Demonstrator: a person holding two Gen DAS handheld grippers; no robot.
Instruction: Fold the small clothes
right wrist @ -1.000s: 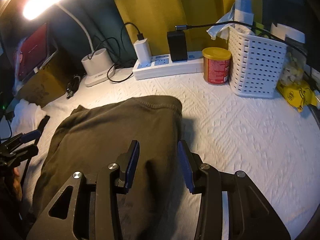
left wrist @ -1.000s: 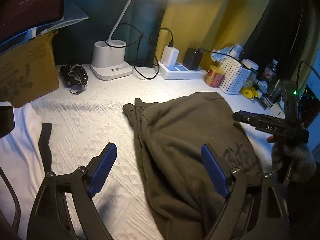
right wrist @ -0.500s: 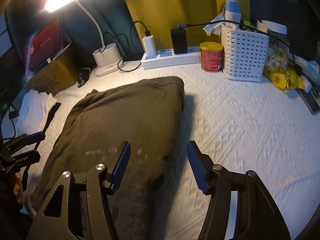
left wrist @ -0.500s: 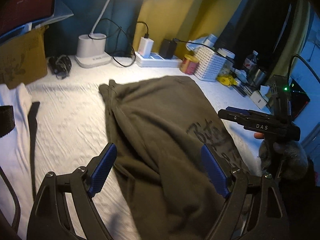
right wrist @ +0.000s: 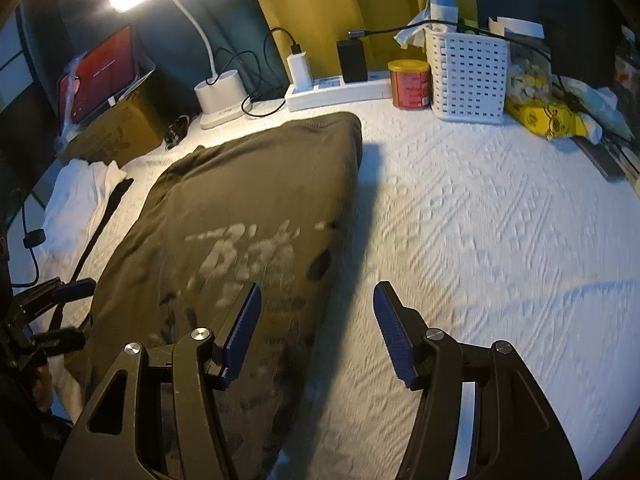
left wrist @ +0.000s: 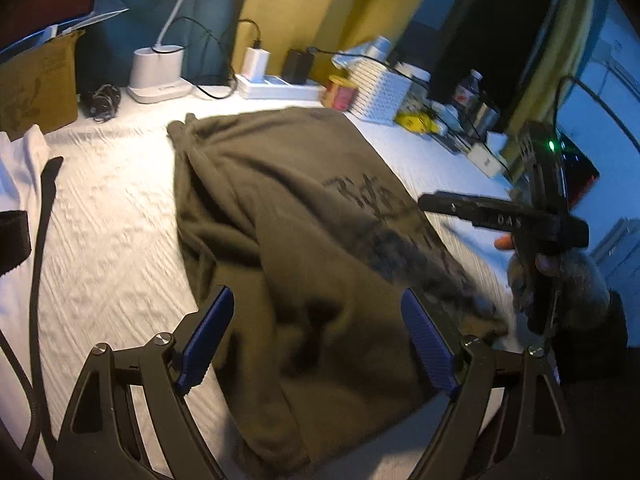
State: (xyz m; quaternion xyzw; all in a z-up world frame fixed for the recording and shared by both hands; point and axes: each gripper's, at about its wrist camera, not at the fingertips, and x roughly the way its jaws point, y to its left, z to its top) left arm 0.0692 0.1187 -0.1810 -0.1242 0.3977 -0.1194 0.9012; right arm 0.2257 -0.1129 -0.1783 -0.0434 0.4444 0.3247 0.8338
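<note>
An olive-green shirt (left wrist: 288, 216) with printed lettering lies stretched along the white textured cover (left wrist: 112, 216); the right wrist view shows the shirt (right wrist: 240, 208) too. My left gripper (left wrist: 316, 320) hovers open over the shirt's near end, nothing between its blue pads. My right gripper (right wrist: 316, 320) is open above the shirt's right edge, with its left pad over cloth and its right pad over bare cover. In the left wrist view the right gripper (left wrist: 492, 216) shows at the right, held by a hand. In the right wrist view the left gripper (right wrist: 60, 308) is at the left edge.
A white garment (right wrist: 76, 200) and a black strap (left wrist: 44, 208) lie to the left. Along the back stand a lamp base (right wrist: 220, 96), power strip (right wrist: 336, 88), red can (right wrist: 410, 84), white basket (right wrist: 468, 76) and yellow packet (right wrist: 548, 116). A cardboard box (left wrist: 36, 80) sits far left.
Both grippers have drawn back toward the shirt's near end, so more of the shirt and its lettering shows. The right gripper's jaws widened from a narrow gap. The shirt lies still.
</note>
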